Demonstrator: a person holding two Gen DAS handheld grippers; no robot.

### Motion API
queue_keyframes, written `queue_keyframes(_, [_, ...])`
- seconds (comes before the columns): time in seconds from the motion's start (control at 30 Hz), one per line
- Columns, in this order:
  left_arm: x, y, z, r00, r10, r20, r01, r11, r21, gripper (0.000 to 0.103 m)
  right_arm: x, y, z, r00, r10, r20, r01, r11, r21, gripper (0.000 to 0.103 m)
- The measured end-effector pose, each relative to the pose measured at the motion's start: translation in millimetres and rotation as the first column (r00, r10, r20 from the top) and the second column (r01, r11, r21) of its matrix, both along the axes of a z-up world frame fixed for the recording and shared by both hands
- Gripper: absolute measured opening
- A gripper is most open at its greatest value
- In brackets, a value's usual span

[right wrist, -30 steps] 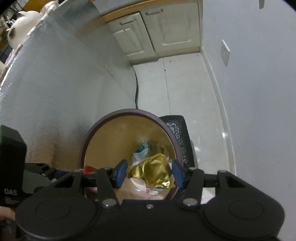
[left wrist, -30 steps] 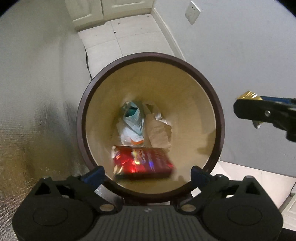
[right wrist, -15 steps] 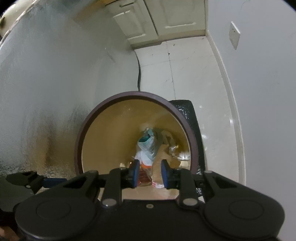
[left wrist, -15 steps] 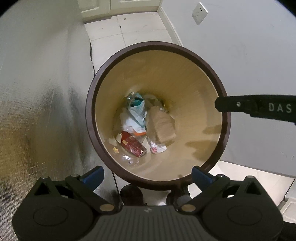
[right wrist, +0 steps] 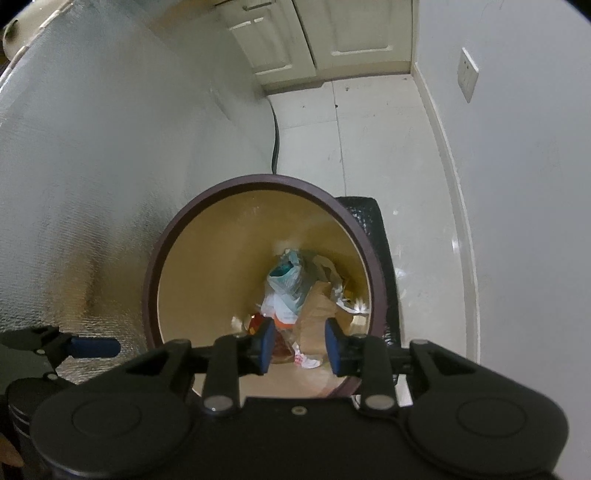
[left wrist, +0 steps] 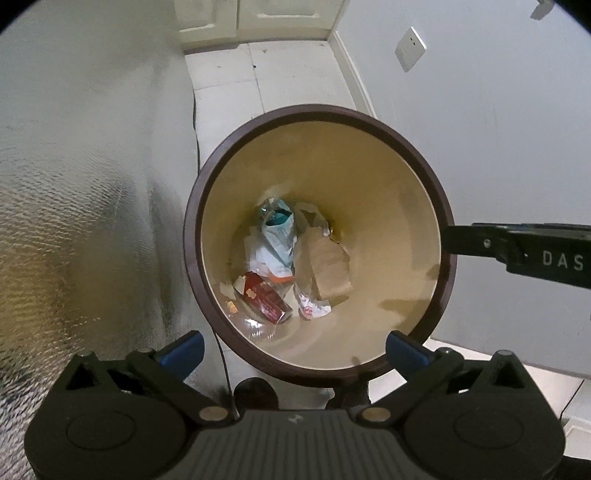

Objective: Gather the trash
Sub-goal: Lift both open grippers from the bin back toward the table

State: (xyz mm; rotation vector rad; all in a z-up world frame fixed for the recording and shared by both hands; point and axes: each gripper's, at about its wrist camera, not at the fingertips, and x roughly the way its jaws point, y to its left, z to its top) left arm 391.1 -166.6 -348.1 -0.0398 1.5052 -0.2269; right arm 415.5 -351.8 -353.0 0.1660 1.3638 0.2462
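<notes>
Both tongs hang over the mouth of a round bin (left wrist: pixel 424 155) with a dark brown rim and tan inside. The left tongs (left wrist: pixel 293 347) stand wide apart with nothing between them. The right tongs (right wrist: pixel 300 345) are narrowly parted and empty; their jaws have just been opening a little. Straight below both, at the bin's bottom, lies the trash: a red packet (left wrist: pixel 264 297), a white and teal bag (left wrist: pixel 277 236), a brown paper piece (left wrist: pixel 328 266) and a small white wrapper (left wrist: pixel 312 306). Beyond the bin's far edge runs a white tiled floor (right wrist: pixel 369 122) to cream cabinet doors (right wrist: pixel 332 33). Left of the tongs rises a silvery textured panel (right wrist: pixel 92 184) with a dark cable (right wrist: pixel 275 140) at its foot; right of them, a pale wall (left wrist: pixel 498 129) with a socket plate (left wrist: pixel 410 50).
</notes>
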Motion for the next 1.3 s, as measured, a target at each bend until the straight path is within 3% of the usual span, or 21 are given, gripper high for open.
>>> queue_keyframes(0.23, [-3,9,19,0.998,0.051,0.042,-0.051,0.999,0.006,0.103,-8,-6,18,1.000,0.008,0.028,-0.008,1.000,-0.011,0.043])
queue_keyframes(0.33, [-4,11,27,0.996,0.067,0.057,-0.068,0.998,0.007,0.103,-13,-9,26,0.999,0.005,0.042,-0.005,1.000,-0.012,0.054])
queue_keyframes(0.4, [-5,12,31,0.995,0.077,0.066,-0.077,0.997,0.006,0.103,-17,-11,33,0.998,0.000,0.057,0.001,1.000,-0.019,0.068])
queue_keyframes(0.73, [-20,18,51,0.987,0.120,0.104,-0.123,0.992,0.019,0.103,-38,-22,59,0.994,0.007,0.108,-0.003,0.999,-0.041,0.088])
queue_keyframes(0.8, [-23,18,57,0.985,0.130,0.116,-0.132,0.991,0.015,0.103,-42,-23,64,0.993,0.015,0.118,-0.009,0.999,-0.052,0.096])
queue_keyframes(0.97, [-33,19,74,0.978,0.138,0.154,-0.142,0.990,0.010,0.103,-54,-26,76,0.990,0.030,0.135,-0.019,0.996,-0.082,0.103])
queue_keyframes(1.3, [-60,21,109,0.962,0.153,0.225,-0.155,0.988,-0.007,0.103,-75,-30,108,0.982,0.024,0.186,0.000,0.992,-0.127,0.103])
